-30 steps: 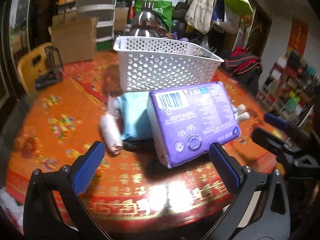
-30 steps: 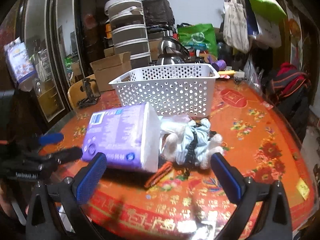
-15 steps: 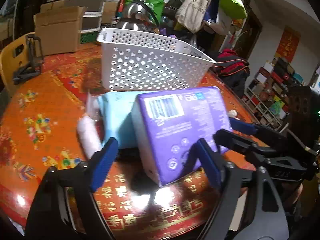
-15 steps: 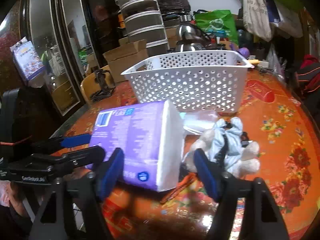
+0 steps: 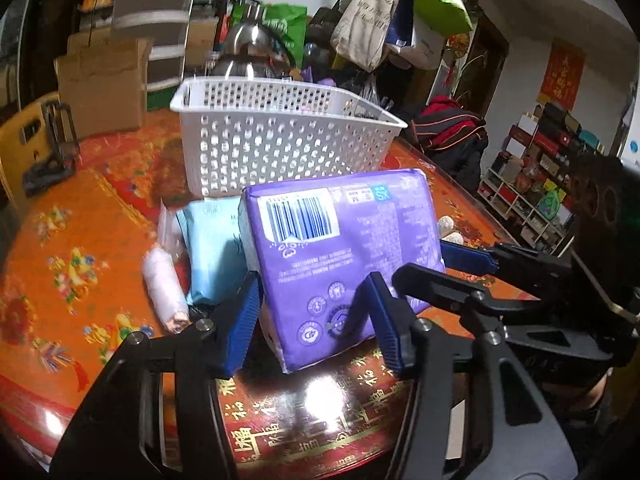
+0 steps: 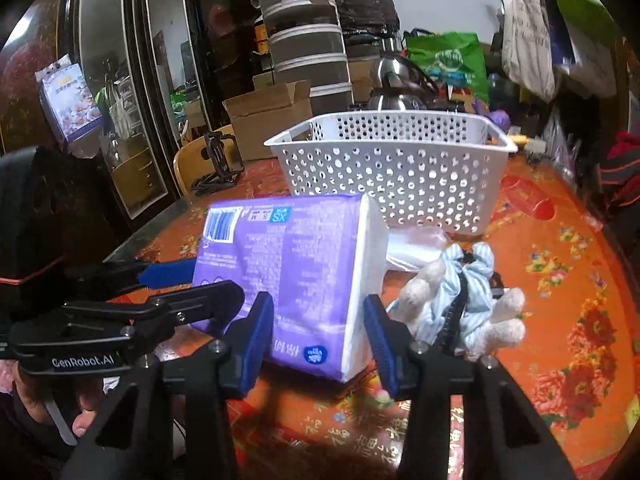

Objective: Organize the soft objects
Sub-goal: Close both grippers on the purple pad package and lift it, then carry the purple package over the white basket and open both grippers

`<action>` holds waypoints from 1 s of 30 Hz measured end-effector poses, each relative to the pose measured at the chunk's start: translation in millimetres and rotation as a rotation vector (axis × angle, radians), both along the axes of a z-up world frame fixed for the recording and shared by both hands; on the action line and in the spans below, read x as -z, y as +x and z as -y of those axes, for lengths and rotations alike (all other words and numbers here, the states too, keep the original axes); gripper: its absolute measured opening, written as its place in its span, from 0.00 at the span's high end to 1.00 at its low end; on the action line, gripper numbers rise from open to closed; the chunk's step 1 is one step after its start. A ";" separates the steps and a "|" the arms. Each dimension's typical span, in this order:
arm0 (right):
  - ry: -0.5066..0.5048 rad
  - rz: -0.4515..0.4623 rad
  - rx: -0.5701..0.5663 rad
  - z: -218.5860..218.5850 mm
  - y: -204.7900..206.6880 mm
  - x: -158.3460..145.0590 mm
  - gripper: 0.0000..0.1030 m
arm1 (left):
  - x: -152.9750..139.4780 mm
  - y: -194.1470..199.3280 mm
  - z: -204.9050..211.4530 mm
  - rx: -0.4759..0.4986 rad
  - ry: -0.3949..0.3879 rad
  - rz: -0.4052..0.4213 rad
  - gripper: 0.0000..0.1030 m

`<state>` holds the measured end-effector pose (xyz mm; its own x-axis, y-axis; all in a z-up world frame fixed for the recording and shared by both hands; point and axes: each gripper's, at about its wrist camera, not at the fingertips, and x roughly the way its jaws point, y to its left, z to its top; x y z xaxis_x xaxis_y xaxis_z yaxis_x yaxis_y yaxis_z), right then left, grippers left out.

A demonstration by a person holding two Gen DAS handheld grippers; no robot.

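Note:
A purple soft pack (image 5: pixel 344 248) with a barcode lies tilted on the orange table, in front of a white perforated basket (image 5: pixel 280 148). My left gripper (image 5: pixel 310 320) straddles its near corner, and its jaws are closing with both blue pads against the pack. From the other side, my right gripper (image 6: pixel 318 336) is closing its jaws on the pack's (image 6: pixel 288 256) white end, pads touching both faces. Each gripper shows in the other's view. A light blue pack (image 5: pixel 212 252) and a pink roll (image 5: pixel 164 284) lie left of the purple one. A striped plush toy (image 6: pixel 460 300) lies on its right.
The basket (image 6: pixel 392 184) stands behind the pile. A clear plastic bag (image 6: pixel 412 244) lies between the basket and the toy. A cardboard box (image 5: pixel 104 84), a metal kettle (image 5: pixel 244 52) and hanging bags stand beyond the table. A yellow chair (image 5: pixel 24 140) stands at the left edge.
Both grippers moved in from wide open and narrowed around the purple pack, one from each side. The pack now sits between both pairs of pads.

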<state>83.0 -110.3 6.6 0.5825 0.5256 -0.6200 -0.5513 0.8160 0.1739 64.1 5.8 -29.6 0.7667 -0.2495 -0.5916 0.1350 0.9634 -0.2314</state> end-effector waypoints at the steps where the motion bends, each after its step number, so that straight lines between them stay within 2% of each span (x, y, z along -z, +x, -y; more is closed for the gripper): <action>1: -0.005 0.011 0.004 -1.1 -3.0 -2.3 0.55 | -1.7 -1.7 -0.3 -0.001 0.000 0.007 0.51; 10: 0.007 0.081 0.007 1.1 -9.7 -23.9 0.56 | -33.4 -7.3 -2.4 0.000 -0.005 0.091 0.51; 19: 0.003 0.169 0.006 2.3 21.0 -74.3 0.57 | -93.4 28.6 -4.9 0.010 -0.005 0.159 0.51; 26: -0.034 0.215 0.036 -5.6 84.4 -119.2 0.57 | -147.5 117.3 -14.3 0.019 -0.017 0.127 0.51; 30: -0.044 0.163 0.051 -11.4 141.4 -126.8 0.57 | -150.9 182.7 -20.9 0.012 -0.022 0.055 0.51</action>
